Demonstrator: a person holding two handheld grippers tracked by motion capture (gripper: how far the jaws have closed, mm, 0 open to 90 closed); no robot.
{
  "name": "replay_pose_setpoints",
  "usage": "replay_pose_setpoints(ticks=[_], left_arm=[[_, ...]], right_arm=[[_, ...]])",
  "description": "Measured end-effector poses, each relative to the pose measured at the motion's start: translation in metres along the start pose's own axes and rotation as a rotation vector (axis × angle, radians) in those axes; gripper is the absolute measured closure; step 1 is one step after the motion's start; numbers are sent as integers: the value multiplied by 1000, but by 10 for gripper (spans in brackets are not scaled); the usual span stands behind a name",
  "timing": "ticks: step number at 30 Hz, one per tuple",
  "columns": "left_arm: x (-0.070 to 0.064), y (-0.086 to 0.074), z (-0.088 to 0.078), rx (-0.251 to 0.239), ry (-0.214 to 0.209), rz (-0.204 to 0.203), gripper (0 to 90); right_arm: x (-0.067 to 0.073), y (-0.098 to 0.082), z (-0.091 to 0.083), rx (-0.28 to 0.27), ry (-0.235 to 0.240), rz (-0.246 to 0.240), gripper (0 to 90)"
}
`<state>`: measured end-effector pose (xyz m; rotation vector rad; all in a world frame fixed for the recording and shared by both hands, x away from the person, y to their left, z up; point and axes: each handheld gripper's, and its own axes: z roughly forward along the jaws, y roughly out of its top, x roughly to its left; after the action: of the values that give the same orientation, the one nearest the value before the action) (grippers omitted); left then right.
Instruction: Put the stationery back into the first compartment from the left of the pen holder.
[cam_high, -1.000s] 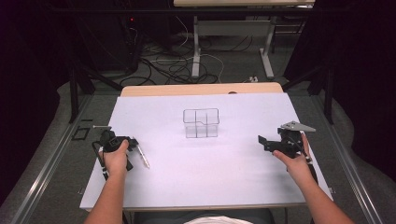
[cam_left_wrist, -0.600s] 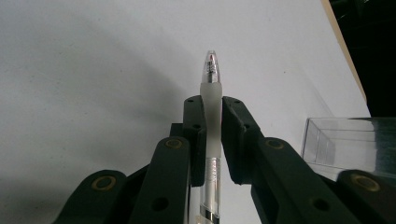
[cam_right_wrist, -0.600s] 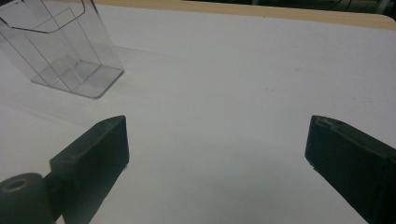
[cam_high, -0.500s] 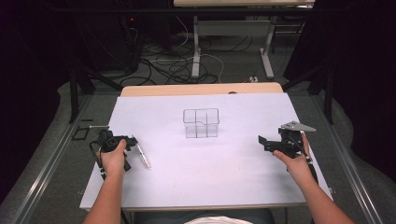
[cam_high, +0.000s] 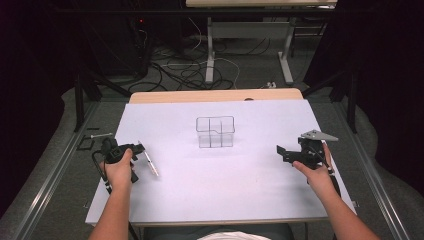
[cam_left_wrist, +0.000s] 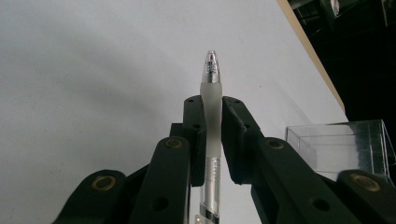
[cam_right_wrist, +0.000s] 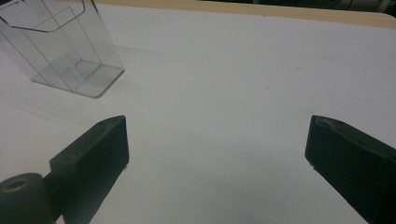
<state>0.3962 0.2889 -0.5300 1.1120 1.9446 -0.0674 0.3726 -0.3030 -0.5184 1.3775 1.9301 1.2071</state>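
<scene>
Pen (cam_left_wrist: 211, 116) over white tabletop (cam_high: 210, 175); cables (cam_high: 185, 70) on grey floor beyond.

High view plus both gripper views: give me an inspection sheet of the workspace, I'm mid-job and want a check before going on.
Surface: white table top, wooden edge at the far side, no marks seen.
Job's things: clear pen clamped in the left tool, tip pointing away; clear compartment holder upright at mid-table, looks empty.
Clutter: nothing seen on the table.
Grippers: left tool shut on the pen at the table's left; right tool at the right, jaws wide apart, nothing between them.
Cables: a black cable trails from the left tool; loose cables on the floor beyond the table.
Surroundings: dark room, grey floor, white desk legs behind.
</scene>
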Motion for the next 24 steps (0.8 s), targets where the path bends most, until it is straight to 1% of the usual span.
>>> replay_pose_setpoints(ticks=[2,3,5,6,9,10,11,12,13,15,16,19,20,21,22,24], left_arm=[[-1,-1,0,-19,-4,9,809],[-1,-1,-1,-13,-10,27,809],[-3,-1,-2,-28,-24,34,809],[-3,-1,-4,-20,-33,46,809],[-5,-2,-5,-49,-47,74,809],[-5,-2,-6,-49,-57,84,809],[-6,-2,-6,-62,-67,92,809],[-7,-2,-6,-59,-70,101,809],[-7,-3,-6,-67,-69,119,809],[-8,-4,-7,-75,-78,132,809],[-9,-4,-8,-91,-83,141,809],[-12,-5,-10,-109,-92,175,809],[-13,-6,-10,-133,-98,173,809],[-14,-6,-11,-135,-98,187,809],[-15,-7,-11,-148,-103,198,808],[-18,-8,-12,-171,-105,202,809]], right_arm=[[0,0,0,0,2,0,61],[0,0,0,1,2,0,61],[0,0,0,2,3,-2,61],[0,0,0,1,4,-2,61],[0,0,0,-1,6,-3,61],[0,0,0,-1,8,-2,61],[1,0,0,2,7,1,61],[1,0,0,3,5,1,61],[1,0,0,4,5,1,62],[1,0,0,1,8,-1,63],[1,0,0,1,9,-2,63],[0,0,0,0,8,-4,64],[0,0,0,1,9,-3,65],[0,0,0,0,10,-3,65],[0,0,0,-1,10,-5,66],[1,0,0,1,11,-3,66]])
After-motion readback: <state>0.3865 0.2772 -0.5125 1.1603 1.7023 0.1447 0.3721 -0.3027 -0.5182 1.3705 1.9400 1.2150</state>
